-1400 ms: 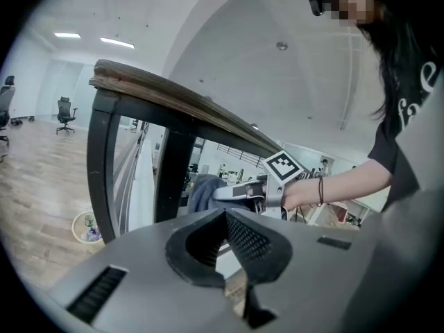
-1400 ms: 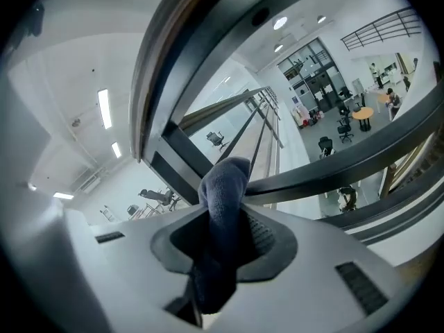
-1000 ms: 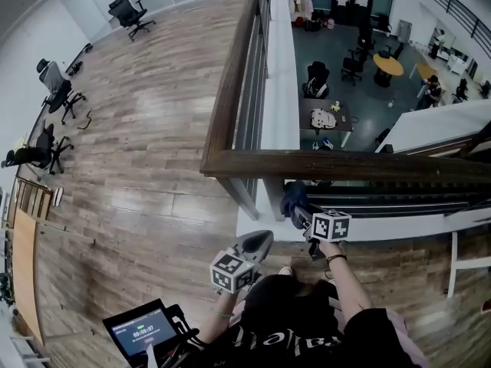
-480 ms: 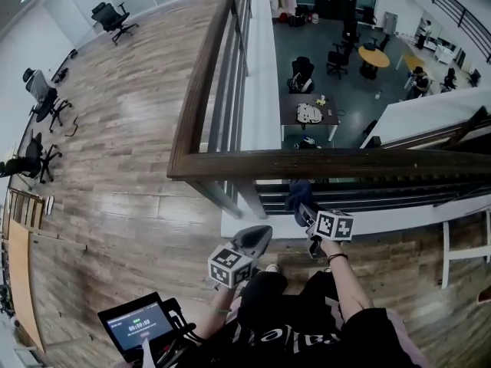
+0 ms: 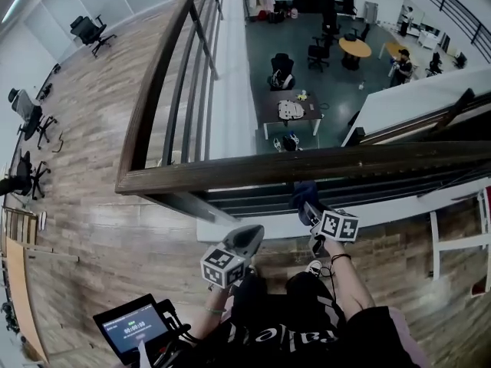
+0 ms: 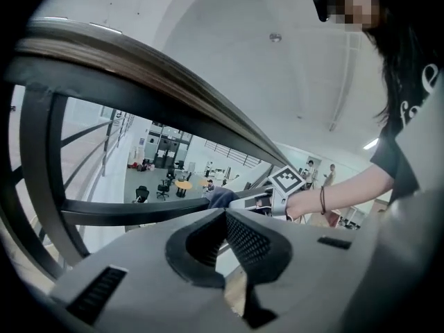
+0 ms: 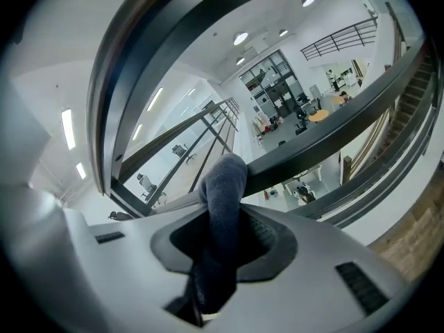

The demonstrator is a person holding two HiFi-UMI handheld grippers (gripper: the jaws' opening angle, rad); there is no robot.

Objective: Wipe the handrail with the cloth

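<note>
A dark wooden handrail [image 5: 307,165] crosses the head view above a metal balustrade and bends away up the left side [image 5: 157,75]. My right gripper [image 5: 308,210] is shut on a dark blue cloth [image 5: 303,195], held just below the rail's near side. In the right gripper view the cloth [image 7: 223,207] sticks up from between the jaws, under the handrail [image 7: 159,54]. My left gripper [image 5: 247,238] is lower and to the left, shut with nothing in it. In the left gripper view the handrail [image 6: 139,75] arcs overhead and the cloth [image 6: 220,197] shows beyond the closed fingertips.
Beyond the balustrade is a drop to a lower floor with desks [image 5: 290,110], chairs and people. Wooden flooring with office chairs [image 5: 88,29] lies to the left. A tablet screen [image 5: 132,328] sits by the person's left side. A white frame [image 5: 453,244] stands at the right.
The view has tilted and shifted so the handrail sits higher and its corner further left. Both grippers stay low under the rail, the cloth still in the right one.
</note>
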